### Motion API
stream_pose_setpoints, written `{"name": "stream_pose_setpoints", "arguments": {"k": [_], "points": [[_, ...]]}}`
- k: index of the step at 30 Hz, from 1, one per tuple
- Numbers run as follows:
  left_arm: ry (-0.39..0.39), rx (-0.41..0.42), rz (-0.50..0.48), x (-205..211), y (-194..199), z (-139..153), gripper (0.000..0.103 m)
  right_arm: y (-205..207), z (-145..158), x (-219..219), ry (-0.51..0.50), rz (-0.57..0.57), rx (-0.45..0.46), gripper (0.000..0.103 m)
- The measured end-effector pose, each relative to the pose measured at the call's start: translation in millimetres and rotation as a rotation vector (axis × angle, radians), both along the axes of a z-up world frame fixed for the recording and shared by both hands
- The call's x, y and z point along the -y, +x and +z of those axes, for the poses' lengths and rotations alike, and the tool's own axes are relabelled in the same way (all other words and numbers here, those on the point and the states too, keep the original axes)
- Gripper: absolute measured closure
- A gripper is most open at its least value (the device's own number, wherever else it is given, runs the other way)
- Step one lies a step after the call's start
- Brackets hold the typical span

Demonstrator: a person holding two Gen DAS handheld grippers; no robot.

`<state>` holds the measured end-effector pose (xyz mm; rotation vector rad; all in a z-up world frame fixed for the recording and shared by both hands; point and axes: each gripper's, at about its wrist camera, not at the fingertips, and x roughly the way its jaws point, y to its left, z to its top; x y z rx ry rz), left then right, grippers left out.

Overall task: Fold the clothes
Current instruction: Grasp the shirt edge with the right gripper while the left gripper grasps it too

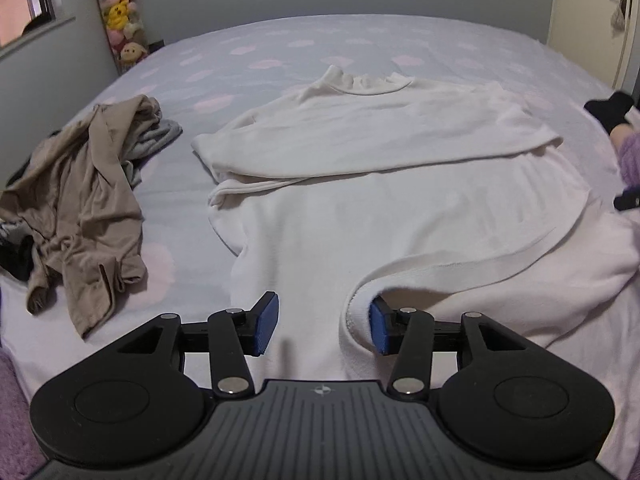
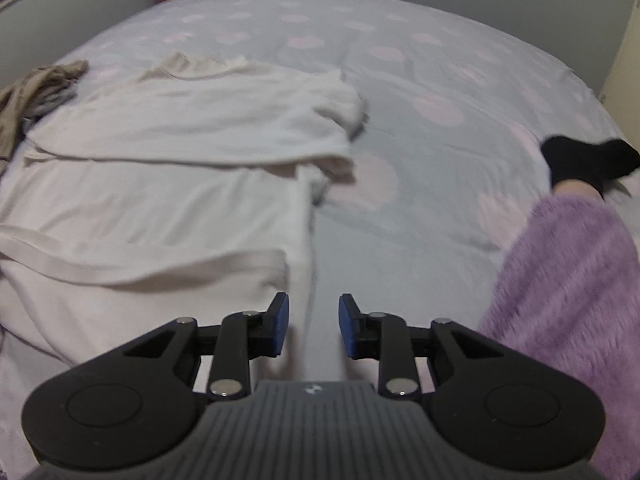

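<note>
A white long-sleeved sweater [image 1: 360, 200] lies flat on the bed, collar at the far end and both sleeves folded across the chest. Its ribbed hem [image 1: 460, 268] curls up at the near edge and wraps past the right blue pad. My left gripper [image 1: 322, 326] hangs over the hem with its jaws apart, and the pads press on nothing. In the right wrist view, which is blurred, the same sweater [image 2: 160, 160] fills the left half. Its side edge [image 2: 306, 264] runs down between the pads of my right gripper [image 2: 314, 326], which stands open just above it.
A crumpled beige garment [image 1: 84, 208] and a grey one [image 1: 160, 138] lie at the left of the spotted bed sheet [image 1: 248, 64]. Plush toys [image 1: 120, 20] hang on the far left wall. A person's leg in fuzzy purple fabric [image 2: 568, 304] with a black sock [image 2: 580, 160] rests at the right.
</note>
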<state>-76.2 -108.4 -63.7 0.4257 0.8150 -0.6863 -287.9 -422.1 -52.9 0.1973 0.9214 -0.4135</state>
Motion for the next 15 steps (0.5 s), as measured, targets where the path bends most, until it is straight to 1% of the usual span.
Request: {"name": "stream_pose_setpoints", "arguments": {"k": [4,8,9,10,11,13,15], "points": [[-0.010,-0.029,0.035,-2,4,-5,0.058,18,-9,1,0.013,0.049,-0.001,0.072],[-0.012,-0.040,0.052,-2,4,-8,0.058,31,-22,6,0.053,0.060,0.007,0.074],[-0.012,-0.042,0.054,-1,4,-9,0.058,33,-24,7,0.062,0.065,0.017,0.077],[-0.013,-0.044,0.055,-1,4,-9,0.058,34,-25,6,0.069,0.075,0.028,0.093],[-0.015,-0.047,0.054,0,3,-9,0.058,34,-24,5,0.064,0.081,0.035,0.094],[-0.026,-0.055,0.036,0,1,-6,0.058,29,-19,0,0.023,0.070,0.046,0.094],[-0.043,-0.061,0.003,1,-3,-2,0.057,18,-14,6,0.005,-0.009,0.063,0.094]]}}
